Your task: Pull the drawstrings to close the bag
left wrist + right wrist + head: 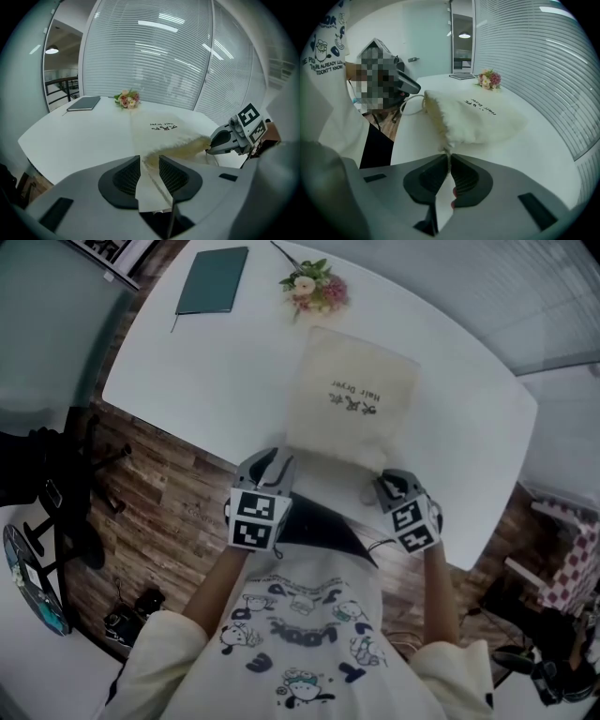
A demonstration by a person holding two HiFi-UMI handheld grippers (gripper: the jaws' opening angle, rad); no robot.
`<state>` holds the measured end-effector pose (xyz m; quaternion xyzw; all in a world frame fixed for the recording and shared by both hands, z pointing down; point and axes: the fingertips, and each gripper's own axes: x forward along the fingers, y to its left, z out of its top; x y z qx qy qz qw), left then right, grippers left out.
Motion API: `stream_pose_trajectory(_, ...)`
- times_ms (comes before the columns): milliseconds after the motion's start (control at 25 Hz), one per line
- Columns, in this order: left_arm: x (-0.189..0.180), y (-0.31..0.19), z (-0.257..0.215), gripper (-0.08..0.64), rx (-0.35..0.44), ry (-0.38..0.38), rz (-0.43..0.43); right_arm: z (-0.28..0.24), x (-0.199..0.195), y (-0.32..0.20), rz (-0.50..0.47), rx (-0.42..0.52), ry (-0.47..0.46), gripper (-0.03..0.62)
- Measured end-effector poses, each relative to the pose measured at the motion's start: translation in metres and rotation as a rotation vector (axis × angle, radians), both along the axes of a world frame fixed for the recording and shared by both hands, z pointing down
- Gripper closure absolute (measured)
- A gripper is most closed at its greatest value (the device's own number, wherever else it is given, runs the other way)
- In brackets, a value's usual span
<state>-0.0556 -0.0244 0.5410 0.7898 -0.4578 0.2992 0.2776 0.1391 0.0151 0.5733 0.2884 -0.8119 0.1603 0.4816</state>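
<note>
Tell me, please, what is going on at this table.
A person is working on a cream drawstring bag that lies on the white table, with a hand-held tool at each near corner of it. The right tool is shut on a drawstring at the gathered mouth. The left tool has its jaws apart, with a cream strip from the bag lying loose between them.

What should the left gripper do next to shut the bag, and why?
Probably close the left gripper's jaws on the corner of the bag lying between them. Those jaws stand apart, while the right gripper is shut on the bag's other corner, and the mouth looks only partly gathered.
</note>
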Motion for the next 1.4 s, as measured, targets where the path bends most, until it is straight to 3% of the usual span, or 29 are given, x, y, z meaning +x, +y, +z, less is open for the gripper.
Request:
stream_pose_trajectory(400, 0.006, 0.002, 0.021, 0.360, -0.068, -0.012, 0.039, -0.008, -0.008, 0.007, 0.079, -0.002, -0.044, 0.566)
stream_pose_trajectory(720, 0.010, -0.006, 0.046, 0.364, -0.160, -0.022, 0.024, -0.007, -0.010, 0.010, 0.113, 0.010, -0.041, 0.566)
stream_pose_trajectory(760, 0.007, -0.006, 0.048, 0.372, -0.167, -0.034, 0.020, -0.007, -0.010, 0.010, 0.115, 0.011, -0.039, 0.566)
stream_pose_trajectory(840, 0.003, -0.008, 0.050, 0.458, -0.173, -0.050, 0.020, -0.007, -0.009, 0.009, 0.121, 0.016, -0.034, 0.566)
stream_pose_trajectory(1400, 0.002, -0.002, 0.039, 0.492, -0.153, -0.053, 0.290, -0.010, -0.003, 0.005, 0.125, 0.042, 0.012, 0.566)
